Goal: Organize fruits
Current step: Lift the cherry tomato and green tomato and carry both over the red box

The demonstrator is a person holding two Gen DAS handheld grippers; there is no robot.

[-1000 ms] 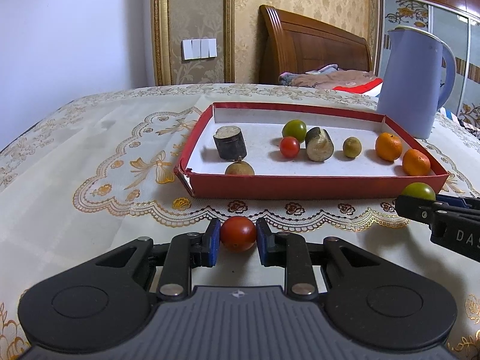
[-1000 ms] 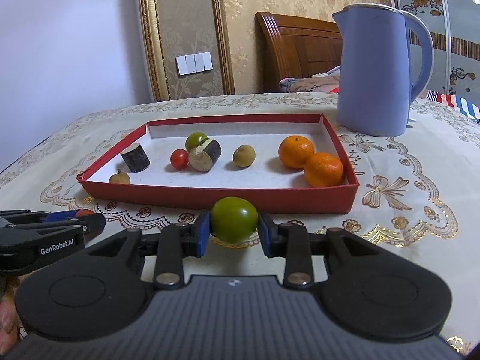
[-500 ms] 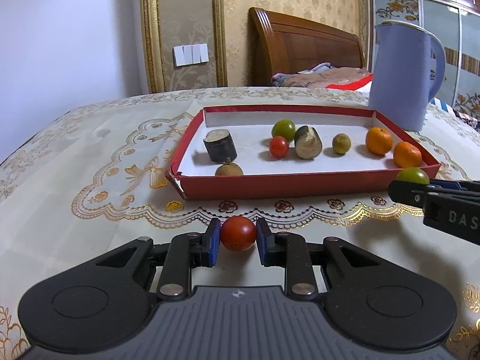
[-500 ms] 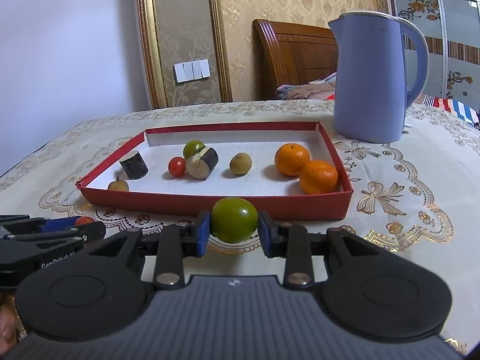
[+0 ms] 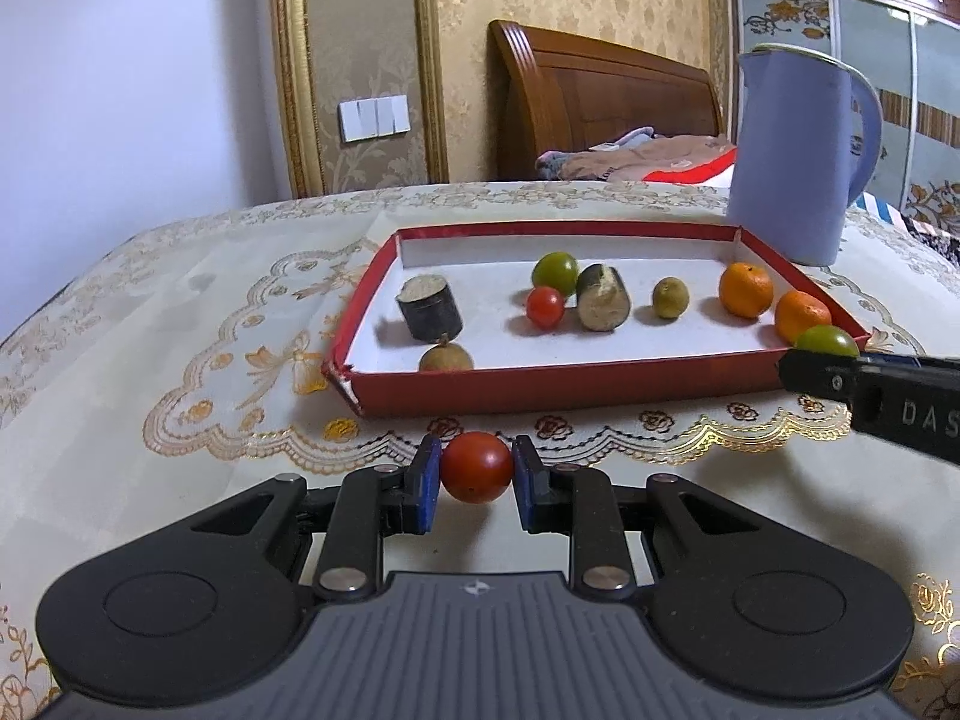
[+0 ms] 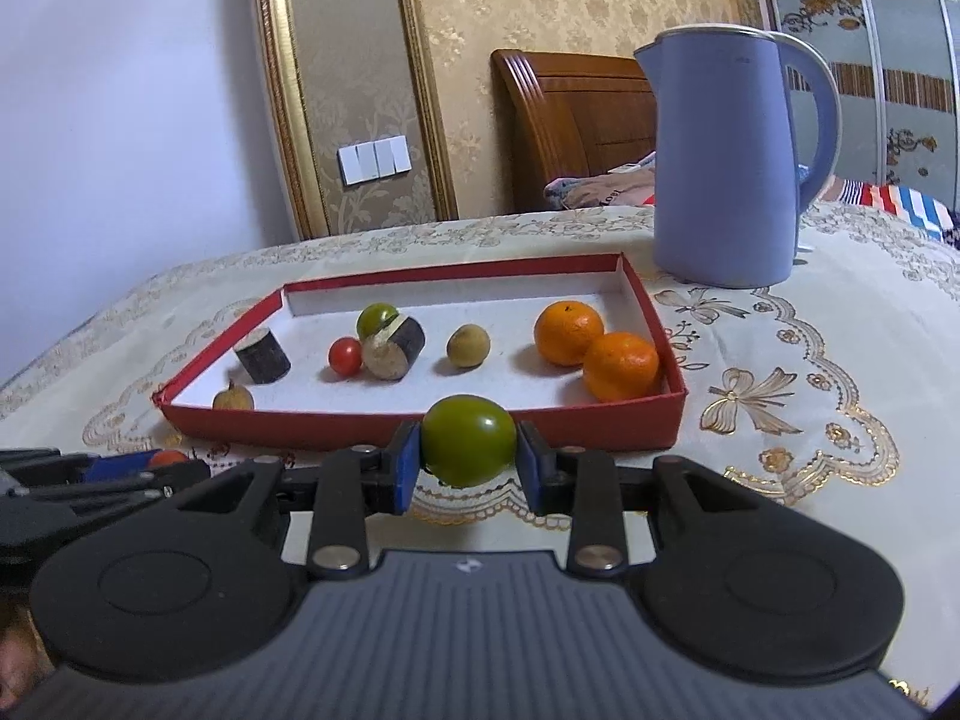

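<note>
Bottom centre of the left wrist view: red tomato (image 5: 477, 467) clamped in the left gripper (image 5: 474, 483), above the tablecloth (image 5: 180, 360), short of the red tray (image 5: 600, 387). Right wrist view, same spot: right gripper (image 6: 467, 465) clamped on a green tomato (image 6: 468, 447). Only this view shows the kettle (image 6: 729, 180) whole; left view shows the tray's torn left corner.

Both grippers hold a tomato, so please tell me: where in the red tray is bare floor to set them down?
Red tray: bare along the back wall, and between the brown fruit and the oranges. Crowded around the eggplant piece, red tomato and green tomato.
</note>
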